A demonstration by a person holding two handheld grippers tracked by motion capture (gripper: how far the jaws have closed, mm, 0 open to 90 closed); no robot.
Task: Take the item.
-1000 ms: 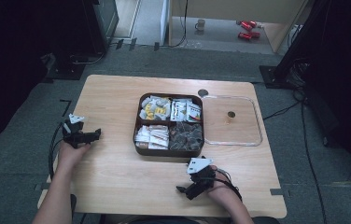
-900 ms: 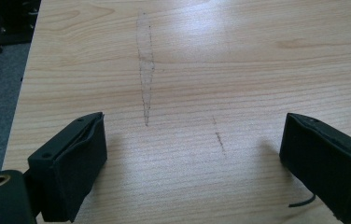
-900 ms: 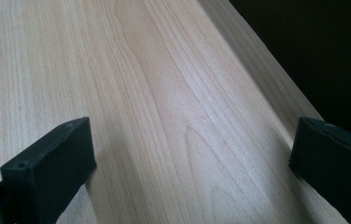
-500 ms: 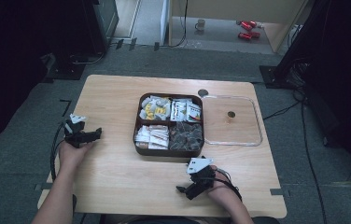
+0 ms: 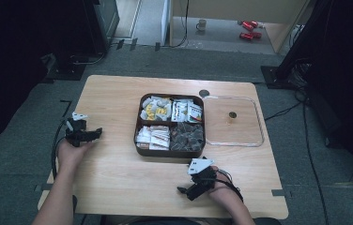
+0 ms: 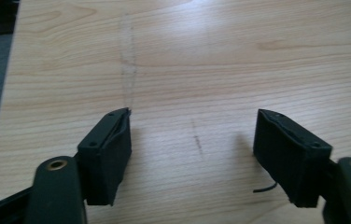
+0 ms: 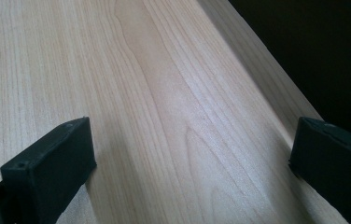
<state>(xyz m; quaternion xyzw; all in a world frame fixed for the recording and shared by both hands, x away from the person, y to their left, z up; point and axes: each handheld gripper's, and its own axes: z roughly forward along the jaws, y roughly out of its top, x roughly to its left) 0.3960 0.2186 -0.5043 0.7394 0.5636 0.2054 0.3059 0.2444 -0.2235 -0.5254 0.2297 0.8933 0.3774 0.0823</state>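
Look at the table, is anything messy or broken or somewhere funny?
Nothing is spilled or broken. The brown box sits straight, its four sections full of packets. Its clear lid lies flat beside it on the table. The oddest bits are off the table: a mug and two red things on the floor behind.

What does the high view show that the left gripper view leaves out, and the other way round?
High view: the brown four-compartment box of packets, the clear lid right of it, both hands, the right gripper and the floor.
Left gripper view: close up, the left gripper, its jaws apart with nothing between them after just closing somewhat, and faint marks on the wood.
Both: the wooden table and the left gripper.
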